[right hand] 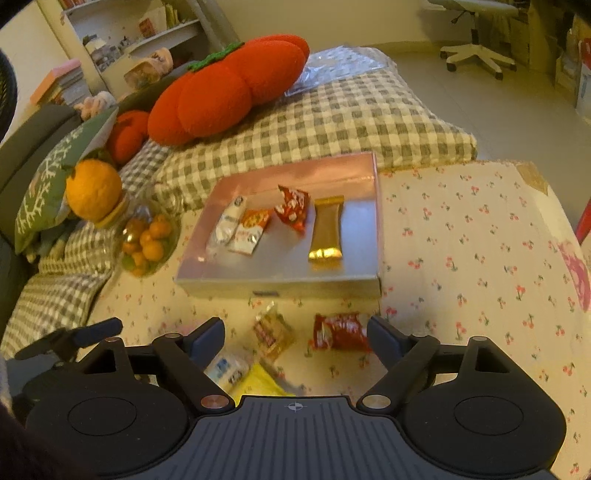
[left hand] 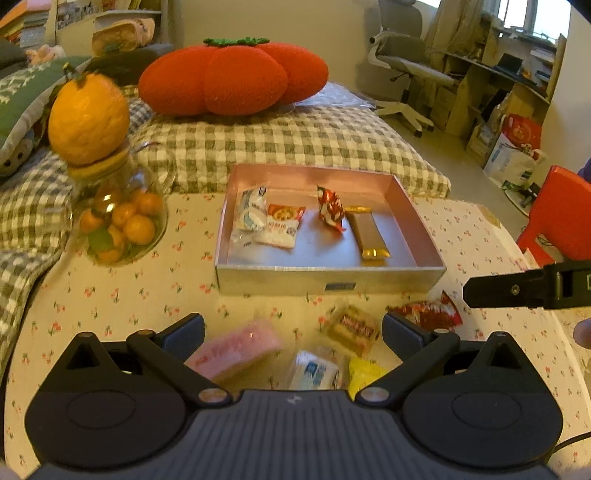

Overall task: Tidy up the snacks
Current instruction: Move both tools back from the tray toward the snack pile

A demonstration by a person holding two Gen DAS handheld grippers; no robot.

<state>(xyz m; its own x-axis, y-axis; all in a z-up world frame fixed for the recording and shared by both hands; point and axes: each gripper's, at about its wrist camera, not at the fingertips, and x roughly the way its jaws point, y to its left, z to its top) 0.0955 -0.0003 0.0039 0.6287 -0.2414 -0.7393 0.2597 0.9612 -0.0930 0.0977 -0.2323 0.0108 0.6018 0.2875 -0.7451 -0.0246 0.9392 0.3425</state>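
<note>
Red snack packet [right hand: 340,331] on tablecloth just inside right claw [right hand: 295,334], fingers apart, nothing gripped.

Warm, yellowish indoor light all over, kinda dim. Daylight comes through the window [left hand: 532,14] in the far corner, blown out white. Heavy fisheye bend, the edges curve and go dark. The snacks nearest the cameras are smeared with blur, like the pink packet [left hand: 236,349]. Soft sheen on the tray [left hand: 332,284] floor.
</note>
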